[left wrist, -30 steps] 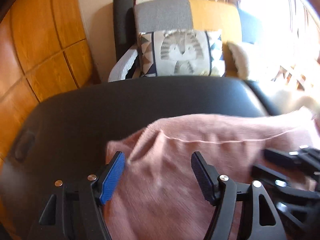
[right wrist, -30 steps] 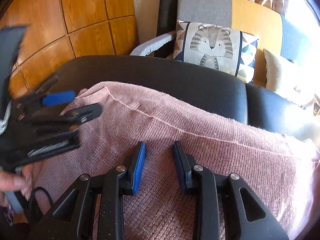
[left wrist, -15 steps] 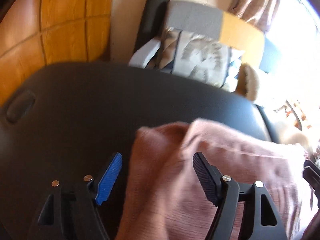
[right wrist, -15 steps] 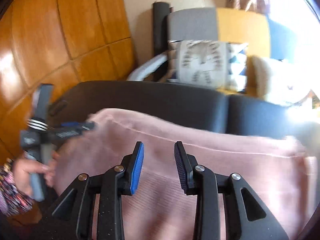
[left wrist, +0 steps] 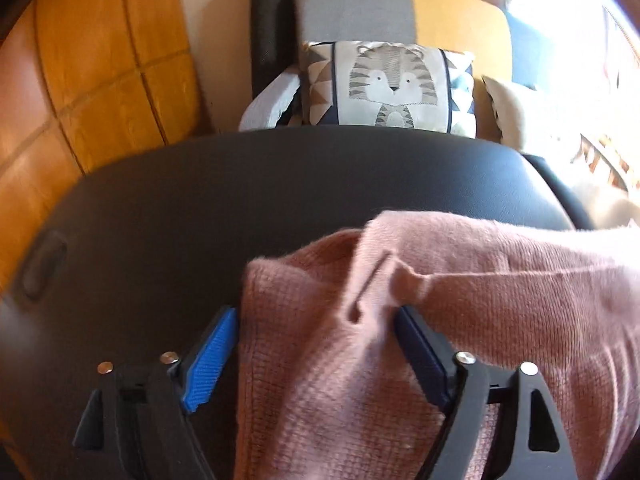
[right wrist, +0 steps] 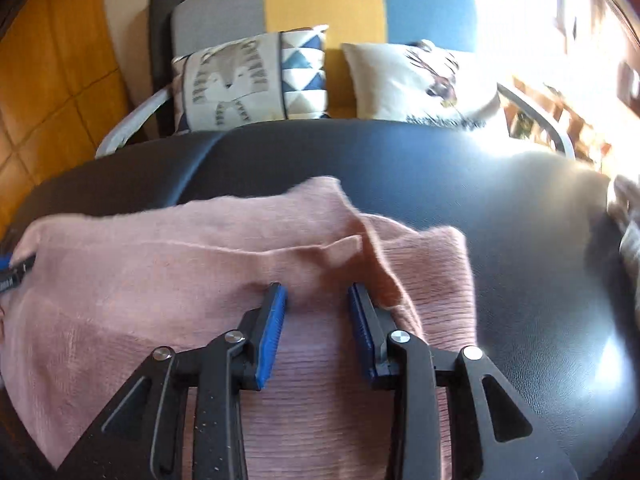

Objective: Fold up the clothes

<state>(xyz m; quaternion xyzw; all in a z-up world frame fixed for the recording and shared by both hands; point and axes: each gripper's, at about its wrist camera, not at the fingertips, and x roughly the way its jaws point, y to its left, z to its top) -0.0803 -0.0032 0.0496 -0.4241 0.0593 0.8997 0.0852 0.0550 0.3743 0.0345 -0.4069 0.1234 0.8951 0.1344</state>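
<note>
Pink sweater (left wrist: 460, 320) lies on the black worktop (left wrist: 200, 208), long axis left to right. Left claw (left wrist: 316, 344) and right claw (right wrist: 318, 320) both gape, straddling opposite ends, gripping nothing.

Strong daylight enters from the right in both views; the window (right wrist: 580, 40) is blown out white. Glare patch on the black padded table (right wrist: 540, 184) near its right edge. Pink sweater (left wrist: 460, 300) is slightly motion-blurred at its folded edge. Fisheye bends the wood panelling (left wrist: 100, 80); frame corners are vignetted dark.
</note>
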